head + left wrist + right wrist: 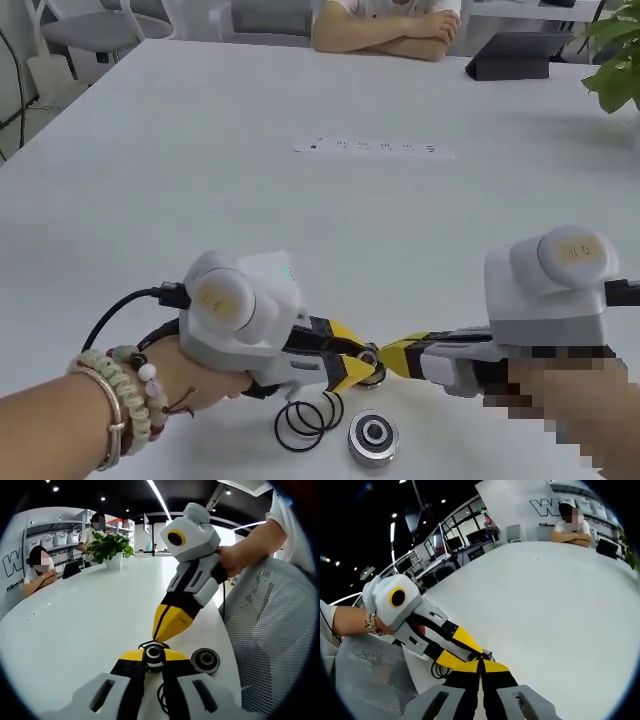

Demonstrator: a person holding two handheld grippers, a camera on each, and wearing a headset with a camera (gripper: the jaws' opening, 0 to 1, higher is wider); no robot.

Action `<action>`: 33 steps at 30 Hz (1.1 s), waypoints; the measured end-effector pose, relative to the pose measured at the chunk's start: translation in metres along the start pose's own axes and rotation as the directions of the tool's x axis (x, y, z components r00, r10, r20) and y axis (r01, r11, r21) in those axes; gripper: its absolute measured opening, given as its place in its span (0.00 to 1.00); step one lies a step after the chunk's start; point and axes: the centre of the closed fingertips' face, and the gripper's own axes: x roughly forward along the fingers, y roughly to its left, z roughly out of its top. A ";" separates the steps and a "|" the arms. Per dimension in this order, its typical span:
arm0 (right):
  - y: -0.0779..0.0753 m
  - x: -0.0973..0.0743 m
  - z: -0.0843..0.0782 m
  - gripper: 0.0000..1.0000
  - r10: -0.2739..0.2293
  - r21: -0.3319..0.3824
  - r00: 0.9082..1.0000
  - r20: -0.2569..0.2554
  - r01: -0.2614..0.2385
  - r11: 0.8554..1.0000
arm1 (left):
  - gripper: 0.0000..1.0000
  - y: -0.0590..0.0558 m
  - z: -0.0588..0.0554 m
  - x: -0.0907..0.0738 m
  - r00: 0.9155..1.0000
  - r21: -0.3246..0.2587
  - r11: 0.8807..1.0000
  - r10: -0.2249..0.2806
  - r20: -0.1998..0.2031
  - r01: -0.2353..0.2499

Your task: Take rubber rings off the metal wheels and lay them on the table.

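Observation:
A small metal wheel (370,361) (153,657) sits between the yellow jaws of my left gripper (364,364) (153,651), which is shut on it just above the table. My right gripper (390,357) (481,663) comes in from the right with its jaws pressed together. Its tips pinch a thin black rubber ring (149,644) at the wheel's rim. In the left gripper view the right gripper (162,632) points down at the wheel. A second metal wheel (373,437) (205,660) lies on the table close by. Loose black rubber rings (305,420) lie beside it.
The white table (300,230) stretches far ahead. A white power strip (372,148) lies mid-table. A person (395,30) sits at the far side with folded arms, near a dark tablet (510,58) and a plant (615,65). A mesh chair (270,630) stands behind the near edge.

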 end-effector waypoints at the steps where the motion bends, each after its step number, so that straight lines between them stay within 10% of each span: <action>1: 0.000 0.000 0.000 0.00 0.001 0.000 1.000 0.001 -0.001 1.000 | 0.07 0.000 0.000 0.000 1.000 0.000 1.000 -0.001 0.001 0.001; 9: 0.006 -0.002 0.016 0.00 0.028 0.014 0.998 0.062 -0.029 0.999 | 0.07 0.000 -0.001 0.000 1.000 -0.003 1.000 0.000 0.007 0.000; 33: -0.004 0.001 -0.002 0.00 -0.005 0.028 1.000 -0.006 0.005 1.000 | 0.07 0.001 0.000 0.001 1.000 -0.063 0.998 0.014 0.013 -0.014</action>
